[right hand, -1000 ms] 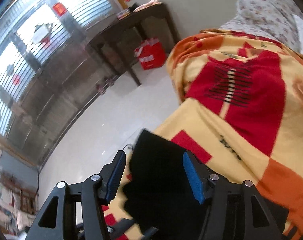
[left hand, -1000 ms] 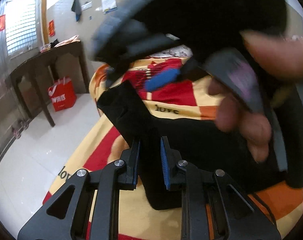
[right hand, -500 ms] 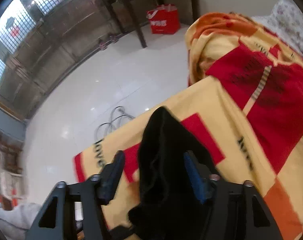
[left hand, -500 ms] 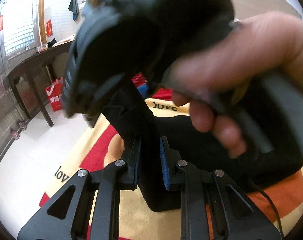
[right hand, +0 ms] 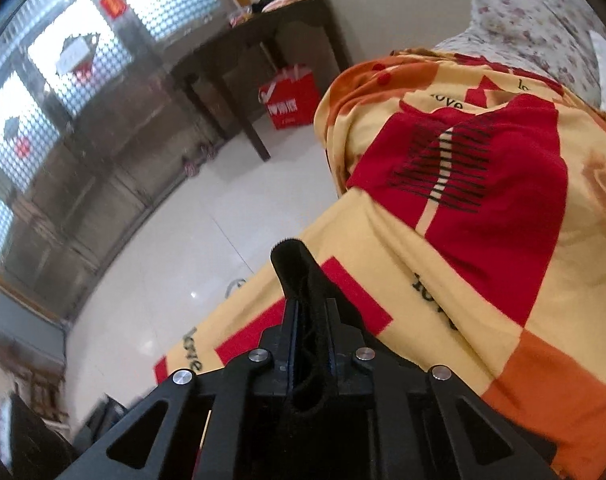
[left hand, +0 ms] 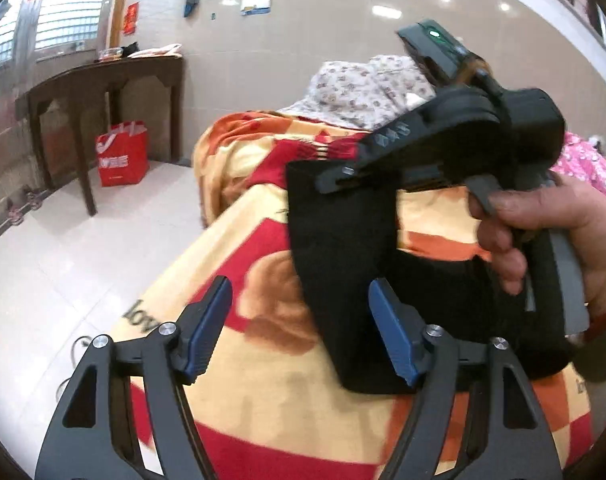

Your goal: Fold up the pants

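Note:
Black pants (left hand: 343,248) lie folded on a yellow, red and orange blanket (left hand: 263,392) on a bed. My left gripper (left hand: 303,332) is open and empty, its blue pads on either side of the near end of the pants. My right gripper (right hand: 311,336) is shut on a bunched edge of the pants (right hand: 295,268) and lifts it off the blanket. In the left wrist view the right gripper's body (left hand: 443,136) and the hand holding it are above the raised fold.
A dark wooden table (left hand: 103,80) stands at the far left with a red shopping bag (left hand: 123,156) under it. White tiled floor (left hand: 43,280) lies left of the bed. A floral pillow (left hand: 363,88) is at the bed's far end.
My left gripper has let go of the pants and opened wide. My right gripper has closed on the pants' edge and lifted it.

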The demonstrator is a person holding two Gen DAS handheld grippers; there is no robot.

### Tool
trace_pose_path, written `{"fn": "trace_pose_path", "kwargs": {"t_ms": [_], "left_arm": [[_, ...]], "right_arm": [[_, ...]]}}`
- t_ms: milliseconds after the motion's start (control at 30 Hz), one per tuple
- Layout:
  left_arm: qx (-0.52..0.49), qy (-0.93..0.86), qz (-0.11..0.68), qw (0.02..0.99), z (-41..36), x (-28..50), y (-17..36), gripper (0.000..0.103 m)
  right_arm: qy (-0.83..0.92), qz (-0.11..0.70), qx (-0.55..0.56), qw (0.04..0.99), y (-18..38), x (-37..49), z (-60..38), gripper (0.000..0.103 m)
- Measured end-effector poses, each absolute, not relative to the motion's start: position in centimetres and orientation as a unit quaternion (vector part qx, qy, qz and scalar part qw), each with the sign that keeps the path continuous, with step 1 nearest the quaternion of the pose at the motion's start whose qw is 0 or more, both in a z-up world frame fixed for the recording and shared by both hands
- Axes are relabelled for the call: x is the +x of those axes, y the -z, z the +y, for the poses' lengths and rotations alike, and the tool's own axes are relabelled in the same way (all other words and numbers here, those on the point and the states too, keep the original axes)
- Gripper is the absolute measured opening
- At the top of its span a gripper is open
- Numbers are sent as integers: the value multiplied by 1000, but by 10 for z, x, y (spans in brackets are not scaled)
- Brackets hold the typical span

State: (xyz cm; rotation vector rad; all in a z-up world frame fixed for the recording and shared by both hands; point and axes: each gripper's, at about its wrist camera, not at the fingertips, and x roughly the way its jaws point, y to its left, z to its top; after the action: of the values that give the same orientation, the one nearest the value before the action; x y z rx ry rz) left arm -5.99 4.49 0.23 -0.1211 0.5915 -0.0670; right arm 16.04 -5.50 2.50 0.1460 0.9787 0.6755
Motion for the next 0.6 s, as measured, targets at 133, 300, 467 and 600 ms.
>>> {"fn": "trace_pose_path", "kwargs": {"t_ms": [133, 300, 467, 600], "left_arm": [[14, 13, 298, 954, 17, -46, 8, 77], [10, -3, 336, 942, 17, -18, 27, 77], [-43, 30, 375, 926, 31, 2, 39, 25], [-29, 45, 363, 930, 24, -5, 29, 16]], "right_arm": [[-321, 455, 77, 827, -27, 159, -51, 9], [-326, 455, 74, 825, -26, 156, -51, 9], [-330, 452, 79, 825, -23, 155, -55, 8], [-334, 439, 114, 826, -25, 144, -78, 7]]}}
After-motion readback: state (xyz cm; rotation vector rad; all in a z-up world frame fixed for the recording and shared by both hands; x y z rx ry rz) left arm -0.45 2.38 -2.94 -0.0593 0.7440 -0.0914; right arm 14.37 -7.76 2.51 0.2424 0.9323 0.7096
